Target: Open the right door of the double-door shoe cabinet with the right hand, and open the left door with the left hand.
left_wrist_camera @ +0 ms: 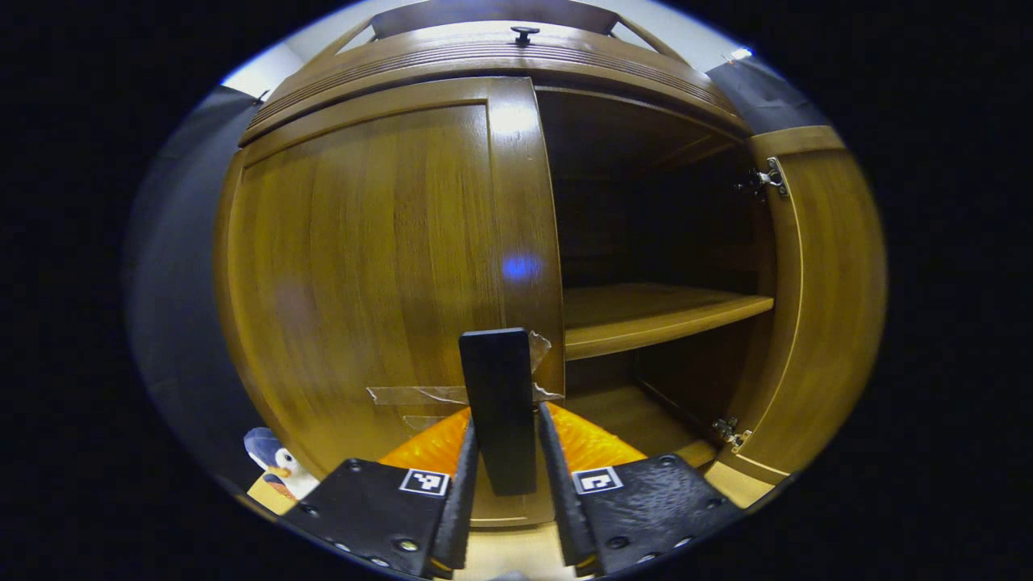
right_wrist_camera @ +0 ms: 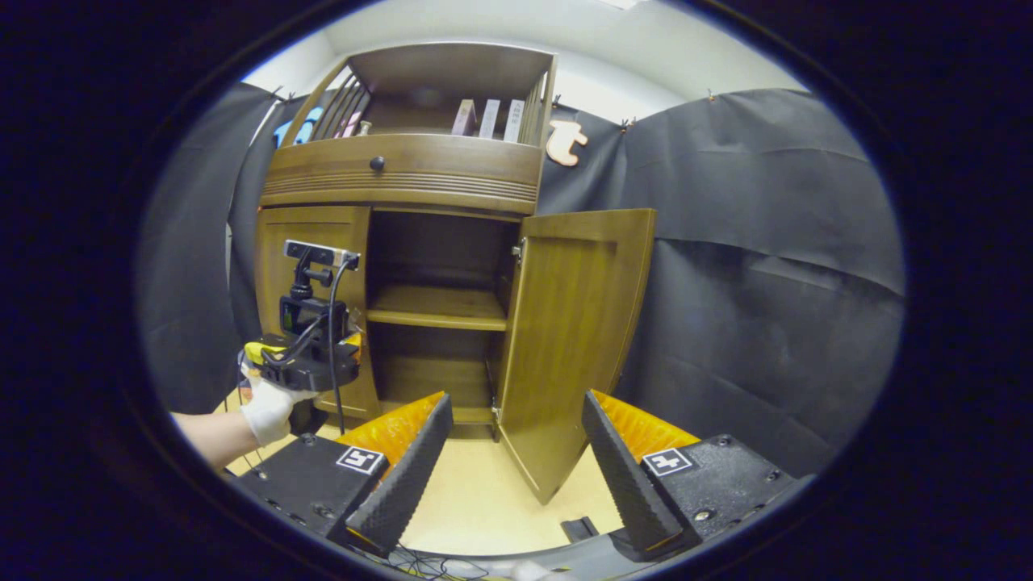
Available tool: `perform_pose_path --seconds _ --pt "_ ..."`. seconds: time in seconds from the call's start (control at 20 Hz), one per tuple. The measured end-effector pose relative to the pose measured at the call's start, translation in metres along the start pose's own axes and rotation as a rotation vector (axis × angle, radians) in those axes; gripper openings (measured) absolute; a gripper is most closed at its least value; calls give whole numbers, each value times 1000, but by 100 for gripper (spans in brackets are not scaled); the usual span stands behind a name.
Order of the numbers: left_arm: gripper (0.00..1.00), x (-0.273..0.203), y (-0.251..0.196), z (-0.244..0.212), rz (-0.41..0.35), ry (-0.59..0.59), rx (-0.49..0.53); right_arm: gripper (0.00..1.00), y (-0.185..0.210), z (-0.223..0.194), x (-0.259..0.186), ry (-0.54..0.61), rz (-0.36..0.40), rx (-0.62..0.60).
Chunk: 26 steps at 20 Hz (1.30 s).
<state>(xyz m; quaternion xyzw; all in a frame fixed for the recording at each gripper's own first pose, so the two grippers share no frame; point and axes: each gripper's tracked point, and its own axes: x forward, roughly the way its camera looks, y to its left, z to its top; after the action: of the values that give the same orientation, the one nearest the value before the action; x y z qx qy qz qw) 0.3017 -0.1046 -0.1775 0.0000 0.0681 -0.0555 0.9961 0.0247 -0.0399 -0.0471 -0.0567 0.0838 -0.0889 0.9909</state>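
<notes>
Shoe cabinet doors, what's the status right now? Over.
Left gripper shut on the black handle of the left door, door not swung out yet. Right gripper open, holding nothing. Right door wide open. Nothing blocking.

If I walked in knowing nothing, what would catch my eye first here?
Probably the wooden shoe cabinet, half open: its right door swings wide, showing a bare shelf inside. Next, the left gripper, whose fingers clamp the black handle of the left door, which is closed or nearly so.
</notes>
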Motion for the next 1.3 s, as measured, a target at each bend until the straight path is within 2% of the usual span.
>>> perform_pose_path --seconds 0.05,0.1,0.2,0.7,1.3 --pt "36 -2 -1 -2 -5 5 -10 100 1 0 0 0 5 0" --pt "46 -1 -1 -3 -11 9 -14 100 2 0 1 0 10 -2" --pt "29 -2 -2 -4 -25 4 -35 100 4 -2 2 4 21 -2" --pt "29 -48 2 -6 -69 15 -28 100 21 -7 -4 14 95 9" --pt "29 -115 25 -19 -54 19 -18 100 40 -16 -21 21 186 -9"
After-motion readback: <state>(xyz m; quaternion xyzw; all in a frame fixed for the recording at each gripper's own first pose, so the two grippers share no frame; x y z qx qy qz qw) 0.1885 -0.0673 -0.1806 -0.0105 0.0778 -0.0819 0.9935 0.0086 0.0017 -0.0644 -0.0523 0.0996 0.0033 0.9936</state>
